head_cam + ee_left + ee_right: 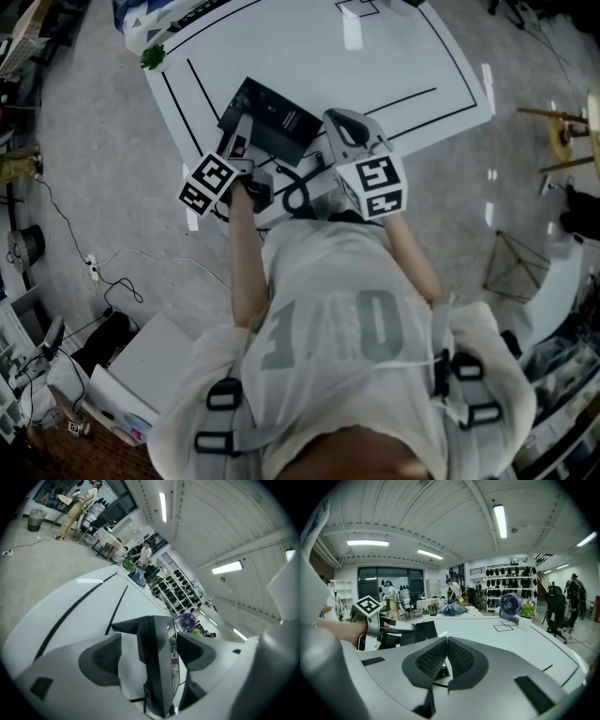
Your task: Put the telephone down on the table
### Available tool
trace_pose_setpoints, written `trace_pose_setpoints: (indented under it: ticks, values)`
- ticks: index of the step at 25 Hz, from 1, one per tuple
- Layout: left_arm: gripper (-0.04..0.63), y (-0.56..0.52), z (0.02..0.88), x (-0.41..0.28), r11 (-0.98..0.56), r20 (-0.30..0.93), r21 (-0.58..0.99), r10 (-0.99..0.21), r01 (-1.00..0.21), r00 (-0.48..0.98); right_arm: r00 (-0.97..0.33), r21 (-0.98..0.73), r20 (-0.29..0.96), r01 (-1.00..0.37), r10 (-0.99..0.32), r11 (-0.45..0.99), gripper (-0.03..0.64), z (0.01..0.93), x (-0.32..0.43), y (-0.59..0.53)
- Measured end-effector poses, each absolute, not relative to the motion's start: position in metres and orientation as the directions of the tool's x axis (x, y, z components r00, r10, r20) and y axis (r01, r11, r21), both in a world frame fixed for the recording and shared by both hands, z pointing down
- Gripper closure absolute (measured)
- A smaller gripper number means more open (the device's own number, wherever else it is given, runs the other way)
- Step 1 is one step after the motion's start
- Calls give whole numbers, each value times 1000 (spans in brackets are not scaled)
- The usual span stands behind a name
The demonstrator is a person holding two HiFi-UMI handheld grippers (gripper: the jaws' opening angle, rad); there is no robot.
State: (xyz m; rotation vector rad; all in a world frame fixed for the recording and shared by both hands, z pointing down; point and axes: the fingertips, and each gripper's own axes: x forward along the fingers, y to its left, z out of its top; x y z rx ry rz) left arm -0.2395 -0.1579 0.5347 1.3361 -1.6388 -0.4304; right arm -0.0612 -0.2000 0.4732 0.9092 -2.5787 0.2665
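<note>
- Left gripper (149, 638) fingers (105, 653) wide, straddling telephone (159, 672) on bench (70, 606), not touching it.
- Right gripper (446, 646) fingers pressed together.
- Risk: catching telephone edge on pulling back, dragging or tipping it over.

Grey speckled floor (94, 169) noted, with loose black cables (103, 272) trailed across it. A white table (394, 56) is marked with black lines. The white ribbed ceiling (440, 508) is lit by strip lights (500, 520). Dark-framed windows (375, 581) are set in the far wall. A tall rack (506, 583) is loaded with dark items. A purple fan (510, 604) and a potted plant (528, 609) are seen at the table's far edge, with an office chair (555, 604) beside.
</note>
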Motion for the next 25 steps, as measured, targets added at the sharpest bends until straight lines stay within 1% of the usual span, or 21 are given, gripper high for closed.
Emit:
trace_pose_setpoints:
  ticks: [5, 9, 11, 18, 23, 24, 25]
  values:
    - [252, -137, 523, -270, 422, 473, 655, -876, -627, -96, -716, -25, 395, -635, -576, 772, 609, 465, -61, -209]
    - [252, -130, 489, -290, 448, 441, 495, -868, -744, -228, -723, -20, 372, -633, -582, 774, 609, 457, -63, -212]
    - [252, -131, 468, -294, 439, 409, 414, -872, -797, -268, -728, -21, 362, -631, -582, 775, 609, 454, -65, -213]
    - [255, -146, 388, -277, 336, 217, 228, -932, -914, -289, -743, -13, 321, -624, -587, 782, 609, 438, -73, -217]
    - [260, -153, 358, -261, 289, 139, 103, -951, -952, -274, -746, -11, 292, -629, -599, 778, 609, 426, -77, -221]
    - [271, -154, 353, -258, 287, 123, 73, -953, -955, -277, -747, -10, 284, -629, -601, 777, 609, 423, -77, -222]
    - [309, -154, 348, -255, 289, 107, 41, -953, -956, -284, -748, -8, 275, -630, -604, 776, 609, 422, -77, -223]
